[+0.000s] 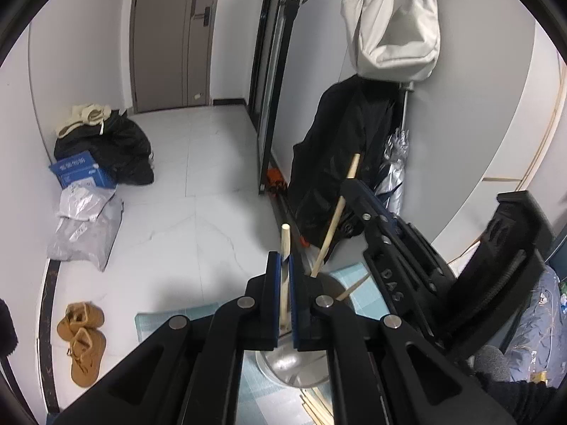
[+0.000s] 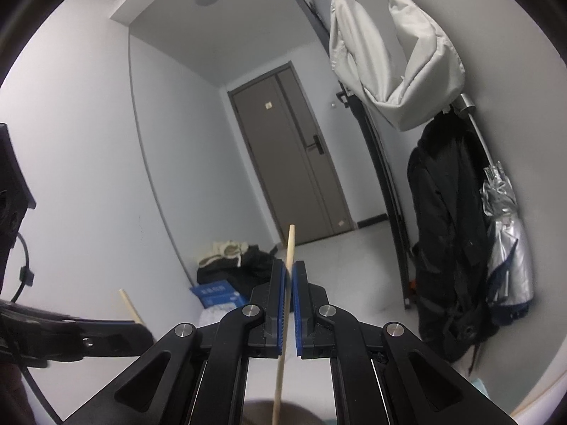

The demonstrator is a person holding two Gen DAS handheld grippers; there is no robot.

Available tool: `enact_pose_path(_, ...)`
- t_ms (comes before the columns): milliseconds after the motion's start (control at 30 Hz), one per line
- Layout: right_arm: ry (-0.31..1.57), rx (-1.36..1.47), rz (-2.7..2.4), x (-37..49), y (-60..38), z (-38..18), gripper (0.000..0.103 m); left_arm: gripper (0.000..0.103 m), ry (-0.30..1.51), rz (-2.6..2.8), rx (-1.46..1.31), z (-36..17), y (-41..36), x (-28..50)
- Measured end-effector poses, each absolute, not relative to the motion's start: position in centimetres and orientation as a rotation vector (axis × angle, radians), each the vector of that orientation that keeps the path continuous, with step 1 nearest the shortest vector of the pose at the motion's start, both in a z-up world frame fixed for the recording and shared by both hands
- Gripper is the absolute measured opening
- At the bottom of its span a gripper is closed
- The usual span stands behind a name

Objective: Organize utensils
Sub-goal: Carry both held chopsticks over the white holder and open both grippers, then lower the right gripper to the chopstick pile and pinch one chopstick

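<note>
My left gripper (image 1: 285,265) is shut on a pale wooden chopstick (image 1: 285,244) that stands almost upright over a round metal holder (image 1: 283,364) on a light blue mat (image 1: 354,283). My right gripper (image 2: 291,276) is shut on a second wooden chopstick (image 2: 290,248), held upright and slightly tilted. In the left wrist view the right gripper (image 1: 358,191) shows at the right, with its chopstick (image 1: 335,219) slanting down toward the holder. Several more chopsticks (image 1: 315,407) lie on the mat beside the holder. The left gripper and its chopstick (image 2: 129,306) show at the lower left of the right wrist view.
A black coat (image 1: 340,148), a silver umbrella (image 1: 393,173) and a white bag (image 1: 393,24) hang at the right wall. Black bags, a blue box (image 1: 83,171) and grey parcels lie on the floor at left, with brown shoes (image 1: 83,340) nearer. A brown door (image 2: 294,156) stands behind.
</note>
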State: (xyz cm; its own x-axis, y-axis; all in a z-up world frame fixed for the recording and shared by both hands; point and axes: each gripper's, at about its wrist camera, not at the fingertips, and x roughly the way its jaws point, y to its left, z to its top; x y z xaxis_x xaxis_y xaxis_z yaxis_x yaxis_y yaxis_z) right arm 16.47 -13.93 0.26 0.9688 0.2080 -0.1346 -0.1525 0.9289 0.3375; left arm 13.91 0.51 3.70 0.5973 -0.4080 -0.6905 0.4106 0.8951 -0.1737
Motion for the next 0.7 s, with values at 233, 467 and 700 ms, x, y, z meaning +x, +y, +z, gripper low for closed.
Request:
enact_pose_path(233, 0.252, 0.318, 0.228, 14.4, -14.4, -1.0, 0.006, 0.010, 0.841, -0.487, -0.062, 3.1, 0.7, 13.2)
enact_pose_path(467, 0.352, 0.288, 0.294, 11.4, -15.2, -1.3, 0.010, 0.051, 0.790, -0.402, -0.109, 3.7, 1.5, 10.6)
enact_pose_path(700, 0.402, 0.335, 0.273, 6.6, -17.8, -0.5, 0.037, 0.070, 0.703, -0.283, -0.115, 4.6, 2.0, 6.9)
